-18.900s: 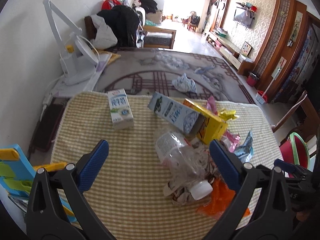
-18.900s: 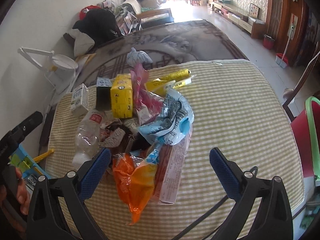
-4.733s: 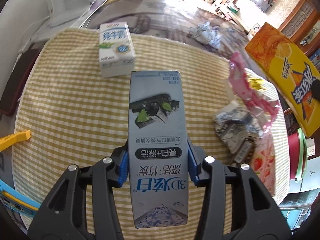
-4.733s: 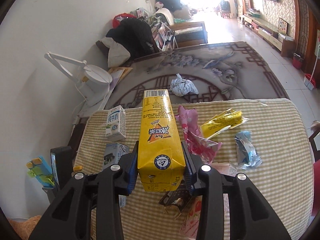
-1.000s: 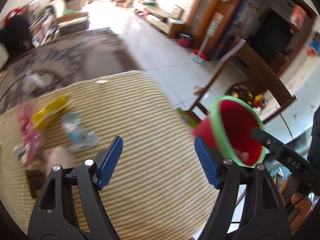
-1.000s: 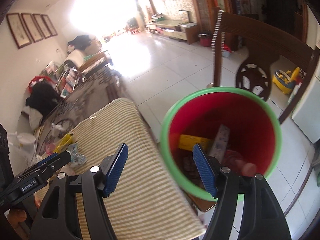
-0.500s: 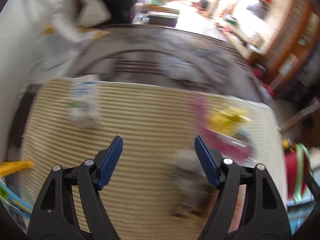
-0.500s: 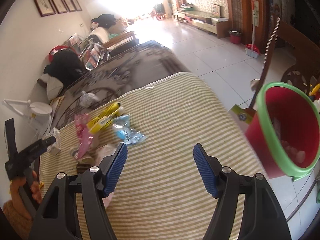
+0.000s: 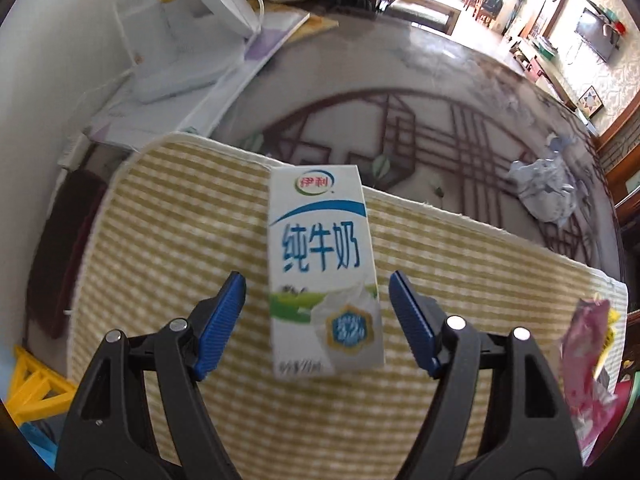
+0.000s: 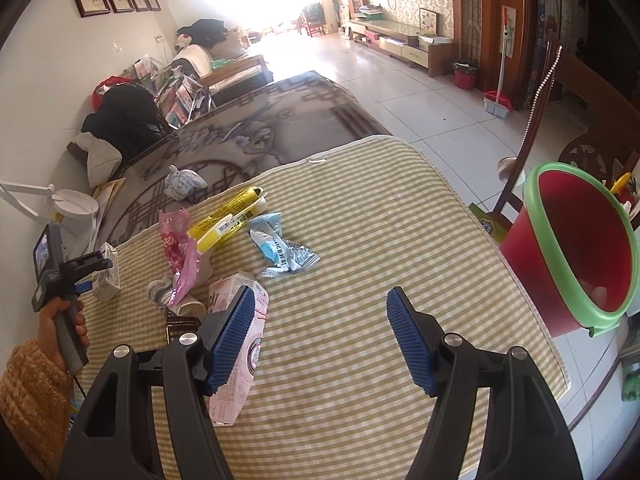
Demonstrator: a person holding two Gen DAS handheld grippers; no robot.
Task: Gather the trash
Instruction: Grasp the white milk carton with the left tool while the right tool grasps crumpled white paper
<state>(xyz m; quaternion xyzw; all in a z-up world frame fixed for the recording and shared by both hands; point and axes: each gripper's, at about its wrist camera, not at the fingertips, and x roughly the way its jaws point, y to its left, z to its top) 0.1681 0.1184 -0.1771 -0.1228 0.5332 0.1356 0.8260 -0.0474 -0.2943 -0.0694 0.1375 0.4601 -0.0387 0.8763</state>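
A white milk carton (image 9: 324, 268) lies on the checked yellow table mat (image 9: 180, 216). My left gripper (image 9: 318, 320) is open with a blue pad on each side of the carton, not touching it. It also shows in the right wrist view (image 10: 86, 276) beside the carton (image 10: 106, 276). My right gripper (image 10: 320, 336) is open and empty over the mat (image 10: 360, 240). Trash lies left of it: a pink-white box (image 10: 240, 340), a pink wrapper (image 10: 178, 252), a yellow wrapper (image 10: 230, 220), a blue wrapper (image 10: 280, 250). The red bin with a green rim (image 10: 576, 244) stands off the table's right edge.
A white desk lamp (image 9: 192, 28) stands beyond the mat's far left corner. A crumpled bag (image 9: 548, 188) lies on the patterned carpet (image 9: 420, 128) behind the table. A wooden chair (image 10: 580, 120) stands behind the bin. A yellow and blue toy (image 9: 28, 384) is at the left edge.
My left gripper has swung back from the bin side to the table's left and closed in around the milk carton. My right gripper has drawn back from the bin over the mat. Both are empty.
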